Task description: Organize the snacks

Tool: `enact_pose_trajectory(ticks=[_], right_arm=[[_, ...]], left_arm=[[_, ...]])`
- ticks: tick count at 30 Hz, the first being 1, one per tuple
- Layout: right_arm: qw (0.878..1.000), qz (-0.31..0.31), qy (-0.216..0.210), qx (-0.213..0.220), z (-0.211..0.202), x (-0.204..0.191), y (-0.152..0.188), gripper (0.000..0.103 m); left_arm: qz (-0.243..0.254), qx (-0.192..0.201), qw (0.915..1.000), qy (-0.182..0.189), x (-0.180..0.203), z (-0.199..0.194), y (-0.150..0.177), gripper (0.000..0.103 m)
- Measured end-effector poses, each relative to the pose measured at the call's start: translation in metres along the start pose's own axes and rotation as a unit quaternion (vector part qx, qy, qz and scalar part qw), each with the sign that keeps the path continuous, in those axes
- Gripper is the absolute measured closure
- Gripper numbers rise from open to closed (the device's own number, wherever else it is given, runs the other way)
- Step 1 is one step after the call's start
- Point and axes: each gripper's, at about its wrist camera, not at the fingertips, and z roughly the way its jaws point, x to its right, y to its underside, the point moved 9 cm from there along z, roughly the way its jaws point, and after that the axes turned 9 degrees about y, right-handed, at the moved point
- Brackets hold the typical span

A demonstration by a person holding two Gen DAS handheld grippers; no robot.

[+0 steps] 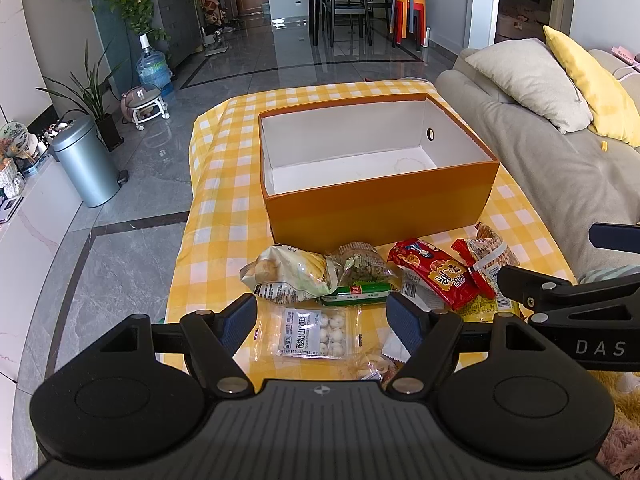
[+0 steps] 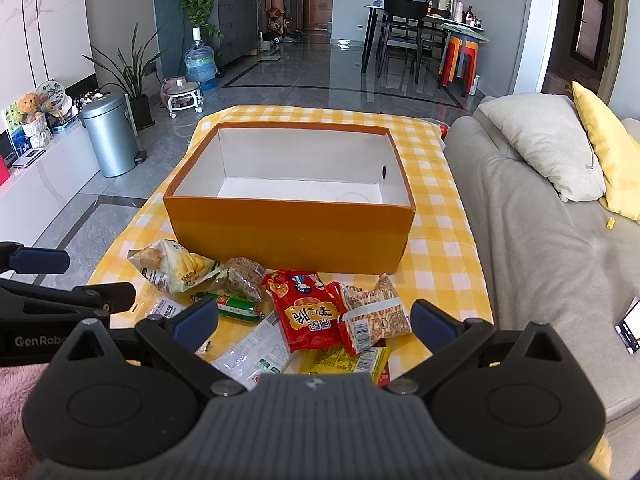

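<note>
An open orange box (image 1: 376,204) (image 2: 288,228) with a white, bare inside stands on the yellow checked cloth (image 1: 224,208) (image 2: 436,208). Several snack packs lie in front of it: a corn-print bag (image 1: 288,272) (image 2: 176,266), a green sausage (image 1: 360,293) (image 2: 236,307), a red packet (image 1: 434,272) (image 2: 308,310), a biscuit pack (image 1: 486,254) (image 2: 376,312), and a clear pack of white balls (image 1: 314,332). My left gripper (image 1: 322,322) is open, hovering over the clear pack. My right gripper (image 2: 316,322) is open above the red packet and the biscuit pack.
A grey sofa (image 1: 560,168) (image 2: 532,240) with grey and yellow cushions runs along the right. A metal bin (image 1: 86,160) (image 2: 110,134) stands on the floor at left. A phone (image 2: 630,326) lies on the sofa. Each gripper shows at the edge of the other's view.
</note>
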Motion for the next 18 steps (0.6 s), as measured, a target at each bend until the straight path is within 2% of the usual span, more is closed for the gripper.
enact_pose_trajectory(ticks=[18], right_arm=[[0.999,-0.003,-0.003,-0.041,0.0060,-0.0027,0.0101,0.004]], left_arm=[[-0.001,-0.032,0.9995,-0.001,0.0033,0.0070,0.0065,0.016]])
